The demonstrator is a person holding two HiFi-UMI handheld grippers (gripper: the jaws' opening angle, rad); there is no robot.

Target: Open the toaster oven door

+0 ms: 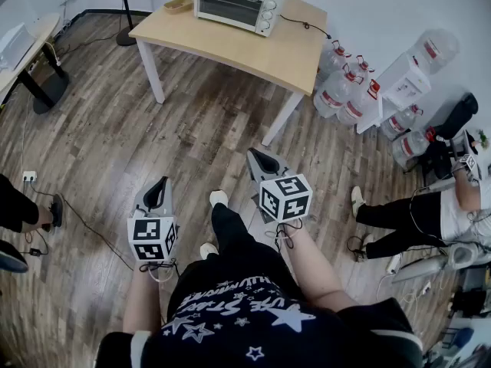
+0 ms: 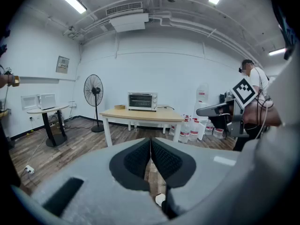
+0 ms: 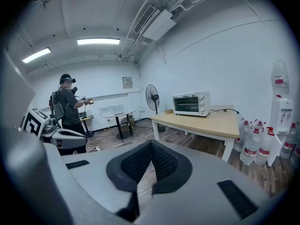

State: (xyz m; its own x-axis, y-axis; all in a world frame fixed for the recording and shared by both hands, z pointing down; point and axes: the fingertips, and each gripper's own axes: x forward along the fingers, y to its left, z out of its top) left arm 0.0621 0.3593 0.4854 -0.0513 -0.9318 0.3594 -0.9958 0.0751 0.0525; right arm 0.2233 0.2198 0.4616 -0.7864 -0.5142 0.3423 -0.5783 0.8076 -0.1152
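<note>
Currently left claw (image 1: 159,184) and right claw (image 1: 256,156) both clenched, empty, above wooden floor (image 1: 115,129), well apart from closed toaster oven (image 1: 234,4) on light-wood surface (image 1: 253,52).

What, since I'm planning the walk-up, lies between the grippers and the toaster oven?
Head view: beyond the left gripper and right gripper, only bare wood floor, then the front of the table bearing the toaster oven.

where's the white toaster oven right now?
Head view, top centre: the white toaster oven stands at the back of the light wooden table, a shallow wooden tray beside it at picture left.
</note>
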